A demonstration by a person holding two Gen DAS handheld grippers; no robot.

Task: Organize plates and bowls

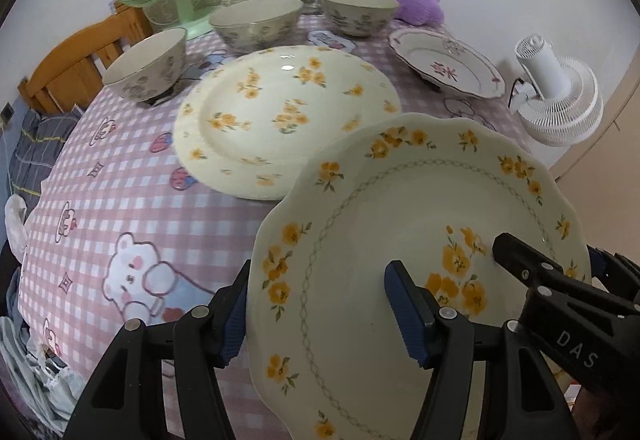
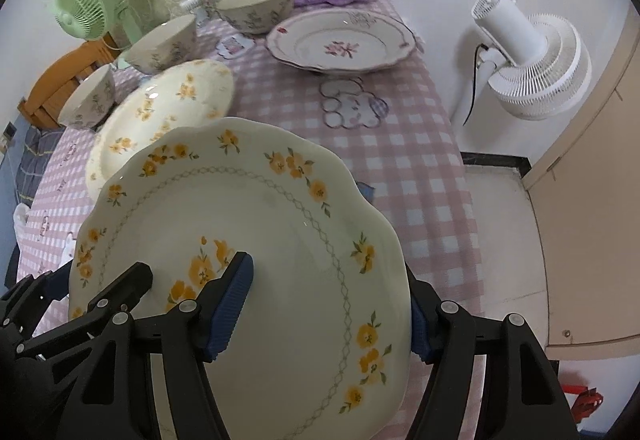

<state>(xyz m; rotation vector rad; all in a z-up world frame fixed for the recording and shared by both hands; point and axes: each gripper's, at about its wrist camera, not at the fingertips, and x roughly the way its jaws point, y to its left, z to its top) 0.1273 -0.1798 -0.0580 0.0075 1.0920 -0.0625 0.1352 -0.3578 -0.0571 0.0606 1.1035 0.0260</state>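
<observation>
We have the scalloped plate off the table, carried between both claws above the near part of the checked tablecloth. The left gripper straddles the plate's left rim: one blue pad lies on the upper face, the other sits behind the rim edge. The jaws stand fairly wide, closed only as far as the rim allows; we judge this a grip on the plate. The right gripper holds the opposite rim the same way, one pad on the face, one behind the edge. Each claw shows in the other's view, near the central flower motif.

Step in hand, as we read it: stacking plates. The scalloped plate is tilted, its far edge overlapping the round flowered plate in both views; whether they touch we cannot tell. The likely destination is on top of that plate.

Also on the table, untouched: the pink-flowered plate at the far right, and three bowls standing apart along the far side, not yet nested.

Next move calls for: levelling the plate, centring it over the round flowered plate, lowering both sides evenly, then opening both claws together. Risk: china chipping if one side drops first.
</observation>
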